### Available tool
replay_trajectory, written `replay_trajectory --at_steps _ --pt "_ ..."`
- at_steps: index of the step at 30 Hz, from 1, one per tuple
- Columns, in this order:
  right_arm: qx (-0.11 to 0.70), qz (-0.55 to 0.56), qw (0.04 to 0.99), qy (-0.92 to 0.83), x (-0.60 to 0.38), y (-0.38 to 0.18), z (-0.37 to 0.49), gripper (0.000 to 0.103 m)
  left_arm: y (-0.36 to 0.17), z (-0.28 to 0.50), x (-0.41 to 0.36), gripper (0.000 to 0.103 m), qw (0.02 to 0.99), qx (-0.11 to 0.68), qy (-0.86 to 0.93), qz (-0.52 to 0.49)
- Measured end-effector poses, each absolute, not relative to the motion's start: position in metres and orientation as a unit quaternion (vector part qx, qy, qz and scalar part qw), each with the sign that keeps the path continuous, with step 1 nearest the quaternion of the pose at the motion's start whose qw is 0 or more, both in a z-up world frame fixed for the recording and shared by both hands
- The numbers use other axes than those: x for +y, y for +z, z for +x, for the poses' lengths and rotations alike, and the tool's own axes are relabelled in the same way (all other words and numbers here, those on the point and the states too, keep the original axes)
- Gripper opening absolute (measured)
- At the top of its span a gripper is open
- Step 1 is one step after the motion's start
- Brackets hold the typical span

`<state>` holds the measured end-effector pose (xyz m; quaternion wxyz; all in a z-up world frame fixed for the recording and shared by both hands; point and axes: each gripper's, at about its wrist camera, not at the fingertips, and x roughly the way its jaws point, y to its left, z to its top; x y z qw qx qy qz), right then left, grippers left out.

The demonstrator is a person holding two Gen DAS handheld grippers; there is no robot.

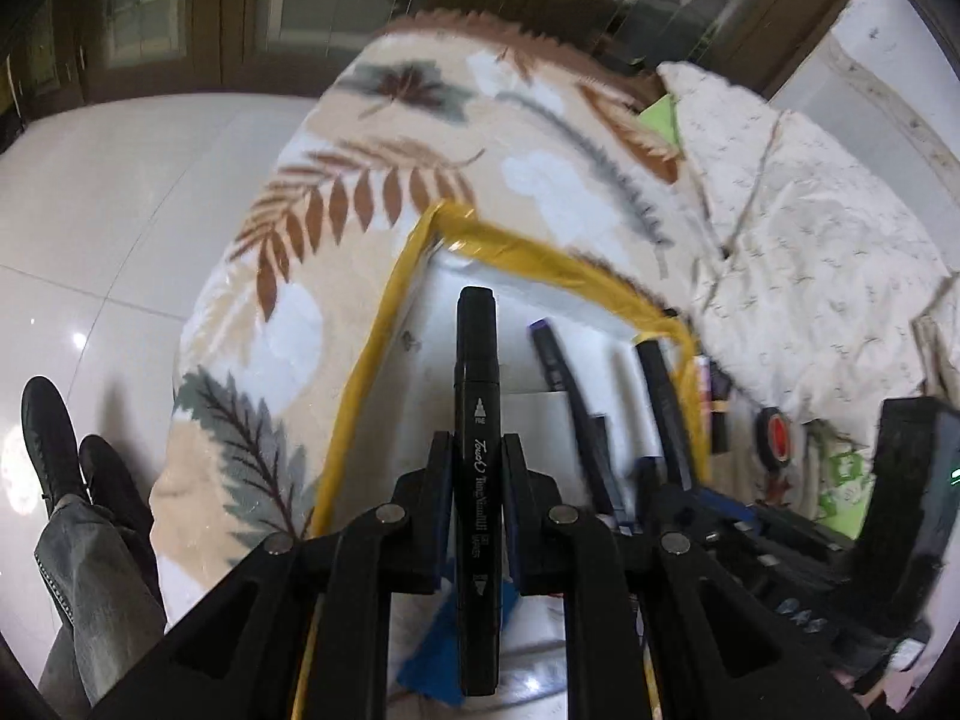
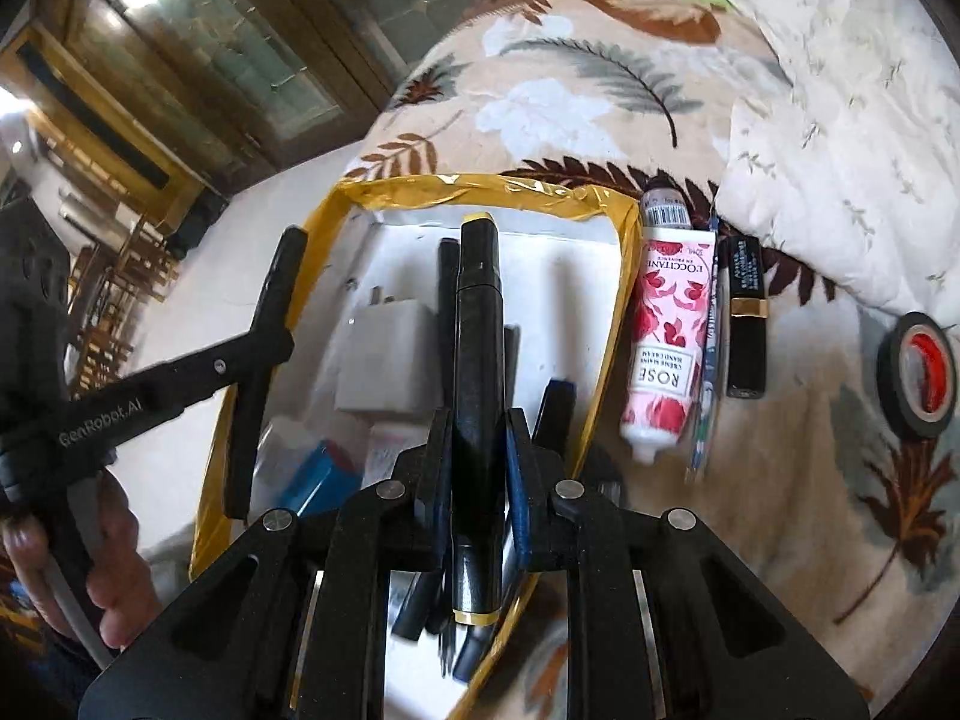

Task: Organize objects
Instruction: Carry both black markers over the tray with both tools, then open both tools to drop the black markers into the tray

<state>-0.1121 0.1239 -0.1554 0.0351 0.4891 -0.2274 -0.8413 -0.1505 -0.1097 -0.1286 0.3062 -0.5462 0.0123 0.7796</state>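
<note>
My left gripper (image 1: pixel 477 468) is clamped on a black marker (image 1: pixel 477 420), which stands lengthwise between the pads with its cap pointing forward and down toward the box. My right gripper (image 2: pixel 477 450) is likewise closed around a second black marker with a gold band (image 2: pixel 477 360), its capped end tilted down over the box. Both tools are angled steeply downward. In the right wrist view my left hand (image 2: pixel 114 546) wraps the handle of the left tool, whose fingers reach in over the box's left wall.

Below both grippers sits a white box edged with yellow tape (image 2: pixel 480 189), resting on a leaf-patterned blanket (image 1: pixel 360 138). Inside it lie a white charger plug (image 2: pixel 390 360), several dark pens (image 1: pixel 567 372) along the right side, and something blue (image 2: pixel 324 480) near the front that I cannot make out.

Just beside the box's right wall lie a rose hand cream tube (image 2: pixel 666 336), a thin blue pen (image 2: pixel 708 348) and a black lipstick (image 2: pixel 747 312), side by side. Farther right is a roll of black tape (image 2: pixel 918 372). A cream quilt (image 1: pixel 810 210) is bunched behind them.
</note>
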Motion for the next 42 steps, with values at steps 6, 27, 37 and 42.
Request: replay_trajectory --at_steps 6,27,37,42 --pt "-0.216 0.499 0.032 -0.839 0.122 -0.167 -0.130 0.016 -0.143 -0.158 -0.098 0.013 0.302 0.035 0.779 -0.549" --pt "-0.235 0.511 0.059 -0.825 0.128 -0.170 -0.144 0.019 -0.143 -0.171 -0.096 0.017 0.290 0.009 0.769 -0.569" --pt "-0.295 0.467 0.089 -0.829 0.160 -0.144 -0.092 0.039 -0.102 -0.109 -0.101 0.067 0.311 -0.060 0.792 -0.522" --pt "-0.314 0.461 0.048 -0.828 0.199 -0.150 -0.040 0.039 -0.103 -0.047 -0.072 0.067 0.347 -0.056 0.787 -0.507"
